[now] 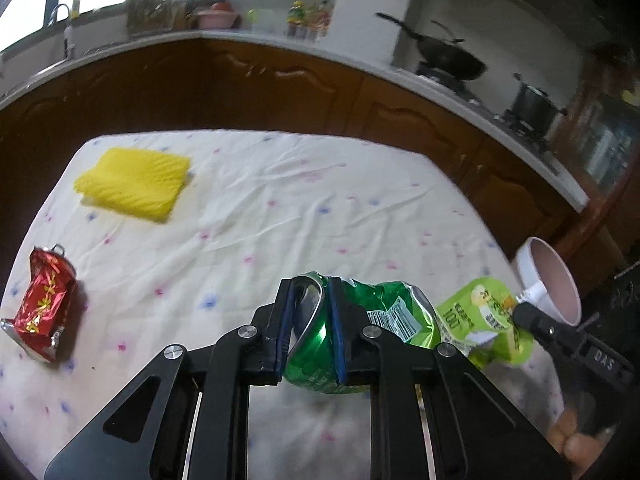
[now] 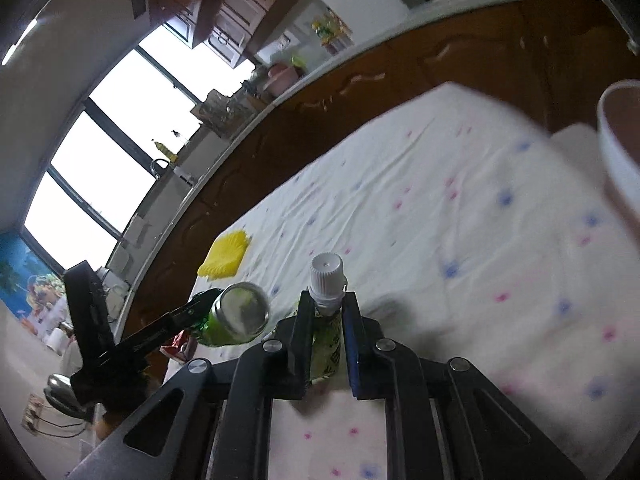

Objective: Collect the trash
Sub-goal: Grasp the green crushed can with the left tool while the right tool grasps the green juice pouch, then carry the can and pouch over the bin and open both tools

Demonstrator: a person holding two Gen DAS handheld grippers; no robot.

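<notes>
In the left wrist view my left gripper (image 1: 312, 296) is shut on a crushed green can (image 1: 384, 312), held above the table. Just right of it hangs a light green drink pouch (image 1: 484, 320), pinched near its spout by my right gripper (image 1: 524, 310). The right wrist view shows the right gripper (image 2: 326, 300) shut on the pouch (image 2: 326, 354) just below its white screw cap (image 2: 327, 274). At its left is the left gripper (image 2: 206, 304) with the green can (image 2: 238, 316). A crushed red can (image 1: 42, 304) lies at the table's left edge.
The table wears a white flowered cloth (image 1: 280, 208). A yellow ribbed pad (image 1: 132, 184) lies at its far left. A white round container (image 1: 548, 280) with a pinkish inside stands at the right edge. Brown cabinets and a counter with a wok (image 1: 452, 60) run behind.
</notes>
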